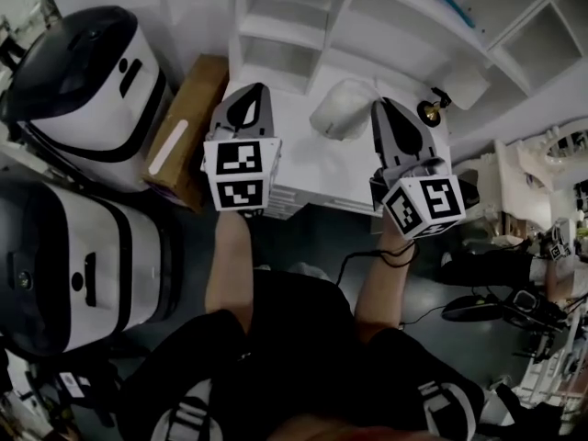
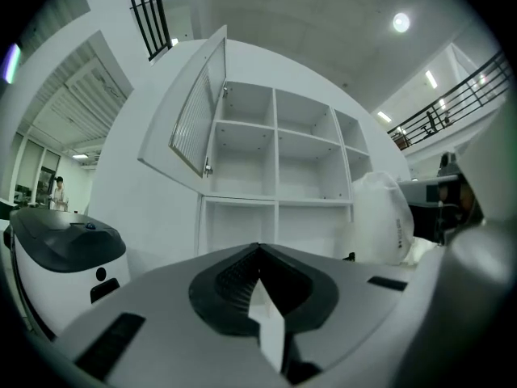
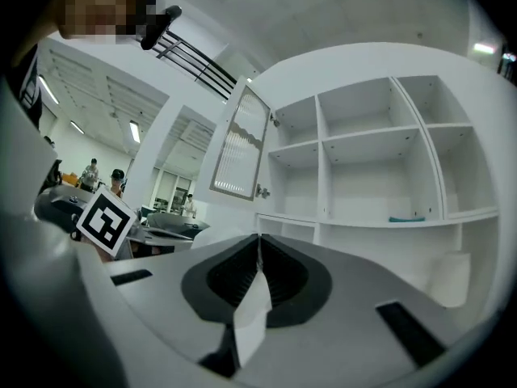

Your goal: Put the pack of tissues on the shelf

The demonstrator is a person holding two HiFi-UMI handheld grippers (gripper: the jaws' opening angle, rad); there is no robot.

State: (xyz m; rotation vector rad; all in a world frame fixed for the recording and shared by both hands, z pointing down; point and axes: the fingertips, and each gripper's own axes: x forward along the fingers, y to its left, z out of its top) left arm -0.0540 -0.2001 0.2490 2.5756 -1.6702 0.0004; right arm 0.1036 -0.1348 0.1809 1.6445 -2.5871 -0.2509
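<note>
Evidently no grasp had begun. The pack of tissues (image 1: 340, 108), a soft white bundle, sat on the white counter (image 1: 303, 159) at the foot of the shelf (image 1: 294, 26), touched by neither tool. Its spot at the back of the counter, just below the cubbies, probably meant only a short lift to a compartment.

In the head view the left gripper (image 1: 255, 92) had the pack at about 2 o'clock. The right gripper (image 1: 382, 107) had it at about 10 o'clock, so the pack lay between the two tips and a little beyond them.

Both forearms reached forward side by side from the body, tools held roughly level and aimed at the shelf. That looked like an approach pose rather than a reach down.

The left gripper view showed the jaws of the left gripper (image 2: 258, 250) pressed together on nothing, with the pack (image 2: 386, 217) off at 3 o'clock. The right gripper (image 3: 258, 242) was likewise closed and empty, facing open cubbies of the shelf (image 3: 380, 160), the cabinet door (image 3: 242, 144) swung wide at 10 o'clock. My guess was that the jaws had to spread before either could take the pack.
</note>
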